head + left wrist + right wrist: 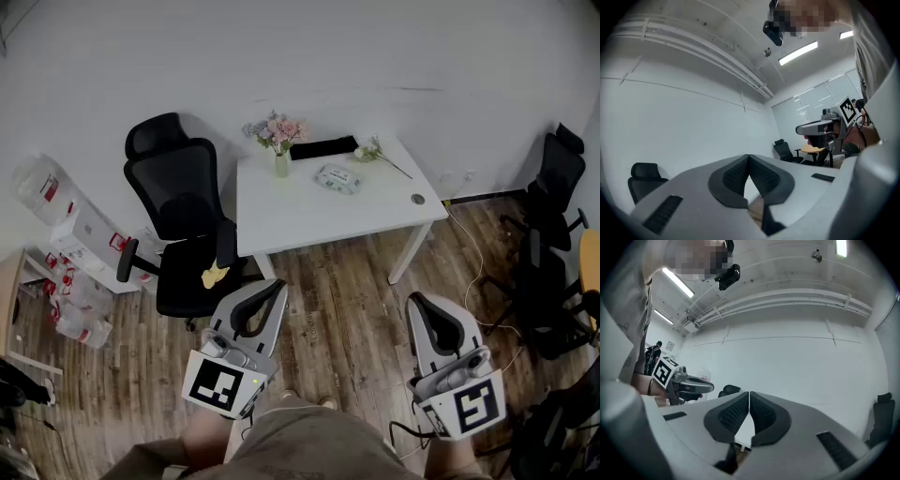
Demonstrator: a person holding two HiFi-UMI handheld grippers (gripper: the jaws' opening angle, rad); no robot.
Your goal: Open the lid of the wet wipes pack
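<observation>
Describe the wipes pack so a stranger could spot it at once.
Find the white table by the far wall, right of the black chair. The wipes pack lies on its far half, just in front of the dark strip and right of the vase. It is the only pale, flat packet there.

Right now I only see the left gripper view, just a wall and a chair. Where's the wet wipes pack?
Observer: In the head view the wet wipes pack lies on the white table, toward its far edge.
Operator: What's beside it?
Observer: A vase of pink flowers stands to its left, apart from it.
Operator: Is my right gripper holding anything?
Observer: No, the right gripper view shows the right gripper shut, nothing between its jaws.
</observation>
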